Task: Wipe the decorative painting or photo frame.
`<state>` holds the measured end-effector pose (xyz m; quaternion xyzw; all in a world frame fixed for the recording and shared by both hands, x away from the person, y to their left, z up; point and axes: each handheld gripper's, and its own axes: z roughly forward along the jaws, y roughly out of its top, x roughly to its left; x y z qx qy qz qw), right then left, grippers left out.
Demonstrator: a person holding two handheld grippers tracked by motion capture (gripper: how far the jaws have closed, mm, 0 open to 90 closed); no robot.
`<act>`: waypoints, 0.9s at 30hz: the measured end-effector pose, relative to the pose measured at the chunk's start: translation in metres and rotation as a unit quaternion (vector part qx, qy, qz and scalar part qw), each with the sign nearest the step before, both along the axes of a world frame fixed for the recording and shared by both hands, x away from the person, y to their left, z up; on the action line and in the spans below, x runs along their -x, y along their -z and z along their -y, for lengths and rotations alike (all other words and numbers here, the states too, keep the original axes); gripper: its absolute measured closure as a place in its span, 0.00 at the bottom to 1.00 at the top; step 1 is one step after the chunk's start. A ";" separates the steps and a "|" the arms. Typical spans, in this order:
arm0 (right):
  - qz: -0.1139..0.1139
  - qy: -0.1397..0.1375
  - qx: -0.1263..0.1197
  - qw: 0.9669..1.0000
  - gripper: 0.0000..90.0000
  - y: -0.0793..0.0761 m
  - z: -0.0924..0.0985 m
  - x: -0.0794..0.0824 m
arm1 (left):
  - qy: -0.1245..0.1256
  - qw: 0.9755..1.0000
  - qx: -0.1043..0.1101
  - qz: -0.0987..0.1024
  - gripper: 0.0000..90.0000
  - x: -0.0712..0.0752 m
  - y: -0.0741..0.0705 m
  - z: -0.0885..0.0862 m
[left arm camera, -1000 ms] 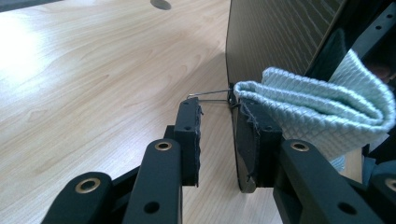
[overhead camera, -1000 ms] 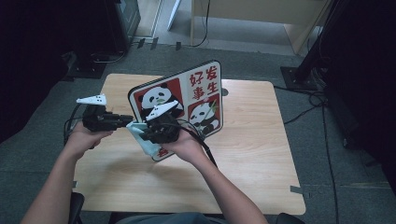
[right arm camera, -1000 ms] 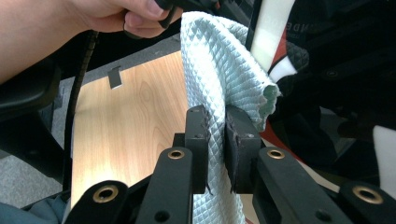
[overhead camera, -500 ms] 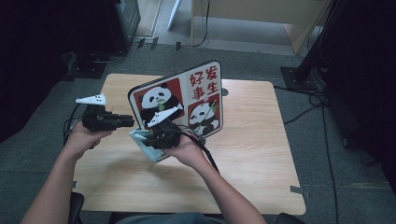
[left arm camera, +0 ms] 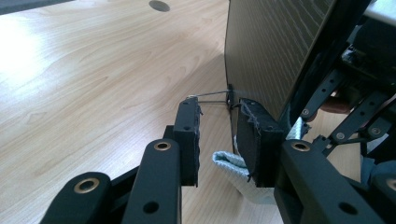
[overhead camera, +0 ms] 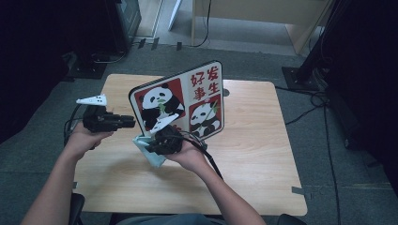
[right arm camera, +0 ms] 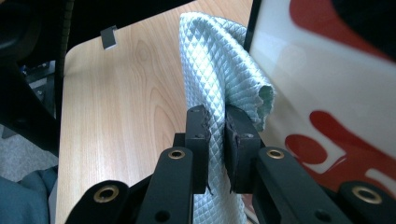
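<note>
A panda sign board with red panels and Chinese characters stands tilted upright on the wooden table. My left gripper reaches level to the board's left edge. In the left gripper view its jaws stand partly apart, with the dark back of the board and a thin wire stand between the tips. My right gripper is low at the board's front lower left corner, shut on a pale blue quilted cloth. In the right gripper view the cloth rises from the pads beside the board's face.
A round hole sits in the tabletop behind the board. The right gripper's cable trails back along the forearm. Bare table lies to the right and front. Cables and furniture legs are on the dark floor around the table.
My right gripper has sunk a little with the cloth, down along the board's lower left part. The left gripper and the board have stayed put.
</note>
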<state>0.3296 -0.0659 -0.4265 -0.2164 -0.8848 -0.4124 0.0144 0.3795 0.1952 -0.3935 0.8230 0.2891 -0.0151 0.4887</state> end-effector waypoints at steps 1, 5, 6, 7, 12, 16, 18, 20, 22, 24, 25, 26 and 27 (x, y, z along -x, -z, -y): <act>-0.002 0.001 0.000 1.000 0.90 0.001 0.000 0.000 | 0.000 1.000 0.000 -0.001 0.78 0.000 0.000 0.000; -0.003 -0.001 0.002 1.000 0.90 0.006 0.000 0.001 | 0.002 1.000 -0.002 -0.003 0.77 0.000 0.000 0.001; -0.004 0.000 0.004 1.000 0.90 0.007 0.001 0.001 | 0.003 1.000 -0.002 -0.003 0.77 0.000 0.000 0.001; -0.005 0.000 0.004 1.000 0.90 0.008 0.001 0.001 | 0.003 1.000 -0.003 -0.003 0.77 0.000 0.000 0.001; -0.005 -0.002 0.007 1.000 0.90 0.014 0.002 0.002 | 0.006 1.000 0.000 -0.001 0.75 0.001 0.000 0.002; -0.005 -0.003 0.012 1.000 0.90 0.019 0.003 0.003 | 0.010 1.000 0.002 0.000 0.73 0.002 -0.001 0.003; -0.006 -0.004 0.013 1.000 0.90 0.022 0.003 0.003 | 0.012 1.000 0.003 0.001 0.72 0.002 -0.001 0.003; -0.005 -0.005 0.013 1.000 0.90 0.024 0.004 0.003 | 0.016 1.000 0.004 0.001 0.71 0.003 -0.002 0.004; -0.008 -0.006 0.016 1.000 0.90 0.027 0.004 0.003 | 0.024 1.000 0.007 0.000 0.68 0.003 -0.002 0.005; -0.010 -0.007 0.018 1.000 0.90 0.030 0.004 0.003 | 0.027 1.000 0.006 0.001 0.65 0.004 -0.002 0.006; -0.012 -0.004 0.019 1.000 0.90 0.031 0.004 0.004 | 0.026 1.000 0.006 0.001 0.64 0.004 -0.002 0.006; -0.012 -0.005 0.020 1.000 0.90 0.032 0.005 0.003 | 0.027 1.000 0.007 0.001 0.64 0.004 -0.003 0.007; -0.014 -0.005 0.020 1.000 0.90 0.032 0.005 0.004 | 0.028 1.000 0.007 0.002 0.64 0.004 -0.003 0.008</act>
